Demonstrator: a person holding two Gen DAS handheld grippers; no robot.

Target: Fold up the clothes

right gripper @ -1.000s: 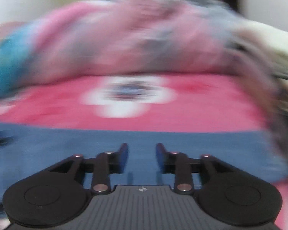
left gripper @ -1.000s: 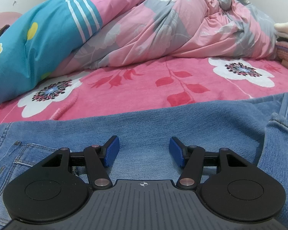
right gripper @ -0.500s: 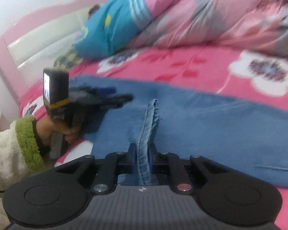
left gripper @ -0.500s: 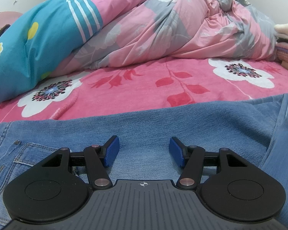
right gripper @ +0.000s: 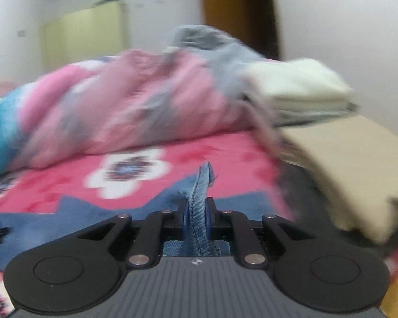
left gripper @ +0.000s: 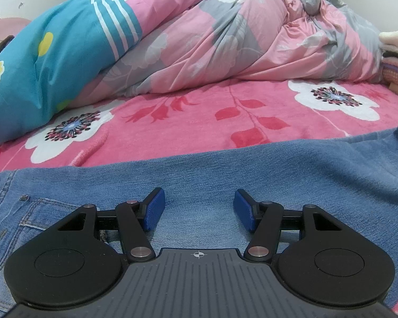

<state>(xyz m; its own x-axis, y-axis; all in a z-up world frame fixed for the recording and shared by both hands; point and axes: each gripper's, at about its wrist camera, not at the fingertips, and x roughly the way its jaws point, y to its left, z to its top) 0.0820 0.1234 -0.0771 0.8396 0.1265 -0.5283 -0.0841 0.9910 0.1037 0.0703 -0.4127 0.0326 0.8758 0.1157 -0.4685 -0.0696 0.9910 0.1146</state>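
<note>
1. Jeans [left gripper: 252, 185] lie flat across the pink bed sheet [left gripper: 199, 122]; your right gripper [right gripper: 196, 221] now pinches a stitched hem edge, lifted off the bed.
2. Means the fold is starting: edge secured, ready to carry over.
3. Left gripper [left gripper: 199, 210] sits spread over the denim, gripping nothing, unmoved.
4. Versus earlier: right jaws were apart and empty; view swung toward the folded stack [right gripper: 305, 92].
</note>
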